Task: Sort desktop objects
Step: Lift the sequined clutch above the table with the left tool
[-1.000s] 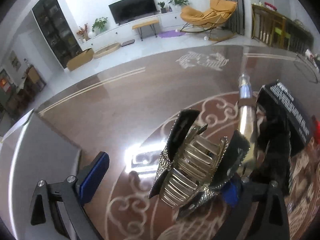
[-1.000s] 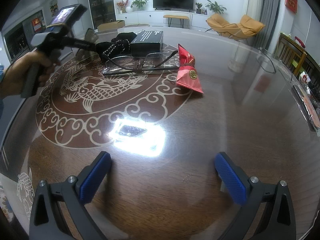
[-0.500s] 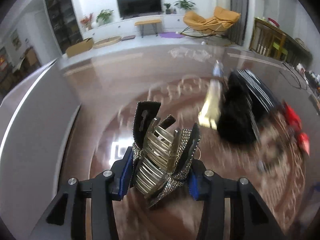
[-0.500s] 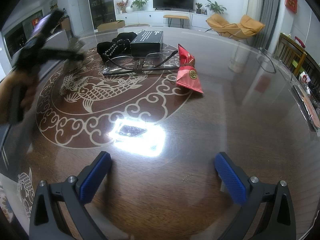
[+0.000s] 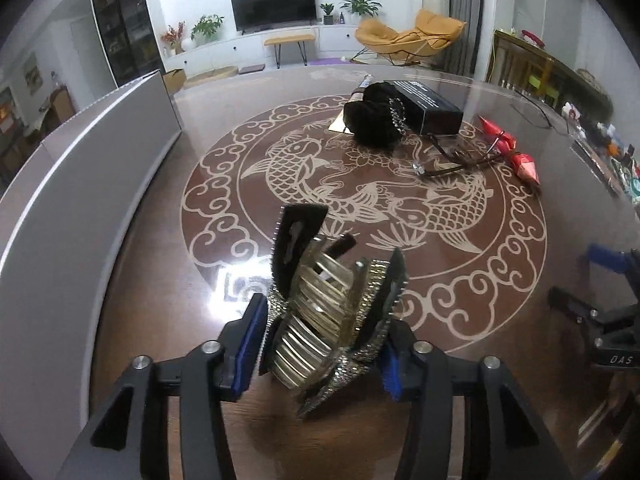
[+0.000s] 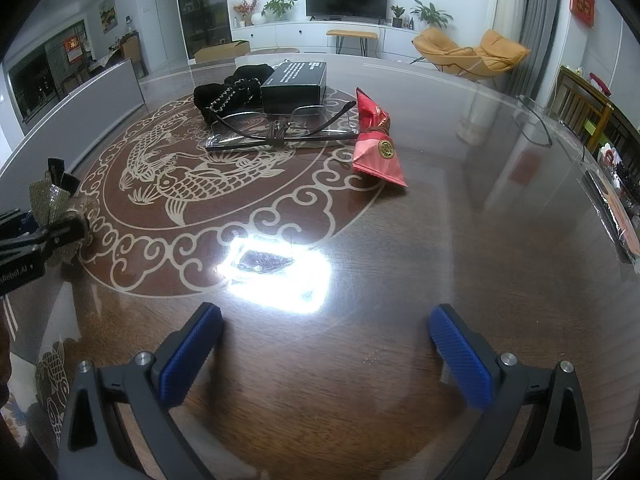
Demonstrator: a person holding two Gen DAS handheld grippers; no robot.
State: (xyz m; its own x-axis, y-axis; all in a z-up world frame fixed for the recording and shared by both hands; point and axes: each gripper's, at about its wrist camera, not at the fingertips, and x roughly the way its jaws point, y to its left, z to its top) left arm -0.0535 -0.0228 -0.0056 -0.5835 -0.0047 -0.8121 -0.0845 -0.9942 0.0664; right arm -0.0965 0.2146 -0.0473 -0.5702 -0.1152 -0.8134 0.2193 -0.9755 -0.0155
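The left gripper [image 5: 320, 344] grasps one glittery hair clip [image 5: 328, 312] between its blue pads, low at six o'clock in the left wrist view; its jaws have just been opening slightly with the clip between them. On the table [image 6: 400, 300], toward twelve o'clock, lie one black box [image 6: 298, 82], one black pouch [image 6: 228, 92], one pair of glasses [image 6: 280, 130] and one red packet [image 6: 376, 140]. The right gripper [image 6: 326, 356] stands released, nothing between its two pads.
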